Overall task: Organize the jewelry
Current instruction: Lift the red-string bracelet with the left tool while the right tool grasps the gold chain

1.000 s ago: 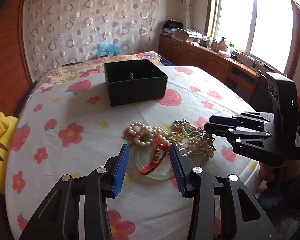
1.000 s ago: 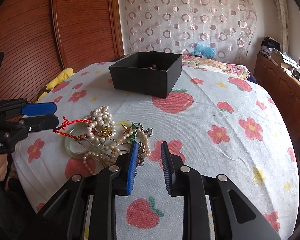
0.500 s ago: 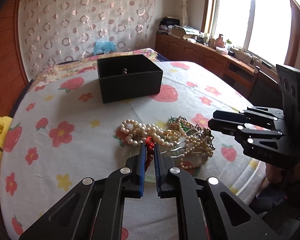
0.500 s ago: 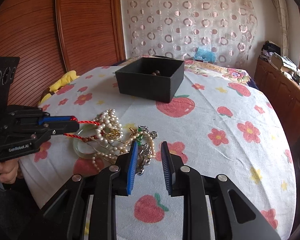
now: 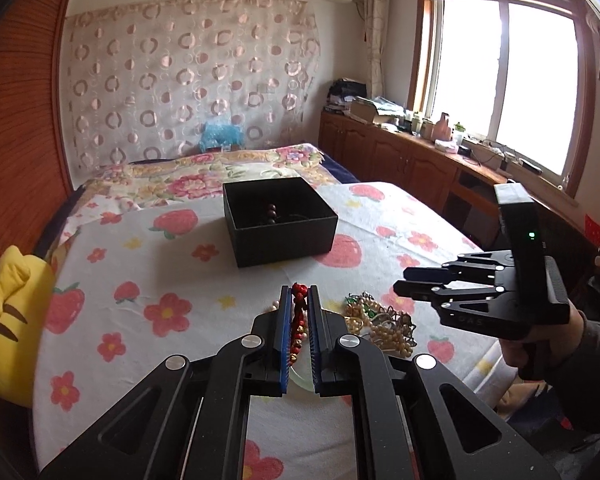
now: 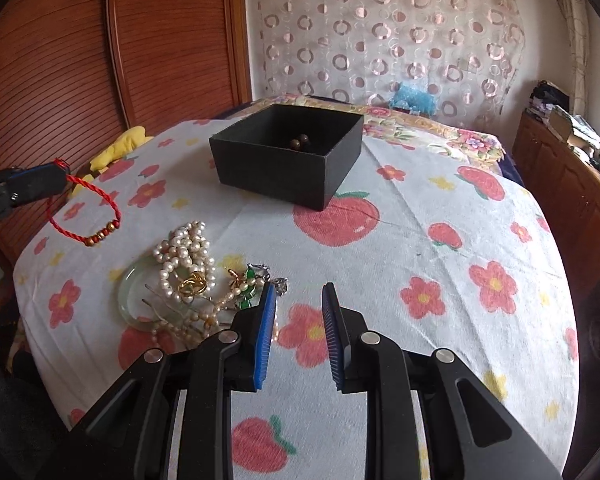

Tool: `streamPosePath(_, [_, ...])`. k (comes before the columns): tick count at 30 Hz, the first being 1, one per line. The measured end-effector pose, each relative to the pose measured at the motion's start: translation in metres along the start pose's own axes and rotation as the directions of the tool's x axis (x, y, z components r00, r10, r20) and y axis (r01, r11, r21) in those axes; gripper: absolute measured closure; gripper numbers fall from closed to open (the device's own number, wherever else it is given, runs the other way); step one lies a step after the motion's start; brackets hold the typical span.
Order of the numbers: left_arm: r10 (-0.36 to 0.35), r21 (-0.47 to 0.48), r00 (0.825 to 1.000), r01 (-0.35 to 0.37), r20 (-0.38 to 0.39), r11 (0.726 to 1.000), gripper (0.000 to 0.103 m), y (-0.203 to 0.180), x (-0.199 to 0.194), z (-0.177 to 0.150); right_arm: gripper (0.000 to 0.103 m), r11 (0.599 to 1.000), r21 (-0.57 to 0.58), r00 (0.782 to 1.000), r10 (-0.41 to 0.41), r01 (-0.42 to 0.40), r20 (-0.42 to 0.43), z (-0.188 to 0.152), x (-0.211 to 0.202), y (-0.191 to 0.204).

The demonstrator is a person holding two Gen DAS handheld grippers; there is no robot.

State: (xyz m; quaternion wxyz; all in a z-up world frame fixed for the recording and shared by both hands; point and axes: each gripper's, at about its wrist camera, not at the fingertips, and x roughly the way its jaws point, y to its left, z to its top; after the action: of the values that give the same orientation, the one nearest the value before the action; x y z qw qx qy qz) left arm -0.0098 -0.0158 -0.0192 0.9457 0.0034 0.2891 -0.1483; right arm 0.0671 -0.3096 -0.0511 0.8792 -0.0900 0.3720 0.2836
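Above the bedsheet point(image 6: 420, 248), the red bracelet point(image 6: 85, 216) now hangs lifted.

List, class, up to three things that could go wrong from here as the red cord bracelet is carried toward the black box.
1. The left gripper pinches only a thin part of the red cord bracelet; the loop hangs free, so it might slip out.
2. The dangling loop could catch the black box rim instead of dropping inside.
3. The open right gripper sits beside the tangled pearl strand; a bump might drag the pile.
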Motion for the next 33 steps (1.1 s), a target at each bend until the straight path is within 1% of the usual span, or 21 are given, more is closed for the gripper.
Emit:
streamPosePath(6, [0.01,-0.009,1.0,-0.01,-0.005,1.0,0.096,0.005,0.002,-0.001,0.078,0.997,-0.021,0.995,0.066,-0.068,-0.077,0.007,0.025,0.0])
streamPosePath(7, [0.01,-0.011,1.0,-0.01,-0.006,1.0,0.096,0.006,0.002,-0.002,0.08,0.997,-0.023,0.993,0.072,-0.074,-0.089,0.008,0.028,0.0])
streamPosePath(8, [0.011,-0.012,1.0,-0.011,-0.008,1.0,0.096,0.007,0.002,-0.002,0.087,0.996,-0.025,0.991,0.081,-0.084,-0.102,0.009,0.032,0.0])
streamPosePath(14, [0.015,-0.017,1.0,-0.015,-0.015,1.0,0.096,0.009,0.005,-0.005,0.088,0.99,-0.051,0.977,0.119,-0.13,-0.179,0.018,0.044,-0.001])
streamPosePath(18, [0.014,-0.016,1.0,-0.014,-0.015,1.0,0.096,0.008,0.005,-0.006,0.088,0.988,-0.073,0.971,0.119,-0.136,-0.209,0.022,0.047,0.004])
streamPosePath(23, [0.018,-0.019,1.0,-0.018,-0.023,1.0,0.096,0.008,0.006,-0.007,0.088,0.987,-0.065,0.969,0.129,-0.146,-0.212,0.019,0.046,0.004])
streamPosePath(26, [0.016,-0.019,1.0,-0.017,-0.024,1.0,0.096,0.008,0.007,-0.008,0.089,0.987,-0.075,0.969,0.12,-0.139,-0.215,0.018,0.046,0.005])
streamPosePath(27, [0.016,-0.018,1.0,-0.016,-0.024,1.0,0.096,0.008,0.007,-0.008,0.091,0.988,-0.084,0.969,0.112,-0.133,-0.22,0.019,0.047,0.005])
streamPosePath(33, [0.011,-0.012,1.0,-0.011,-0.028,1.0,0.096,0.008,0.009,-0.012,0.092,0.985,-0.129,0.969,0.078,-0.111,-0.236,0.02,0.049,0.01])
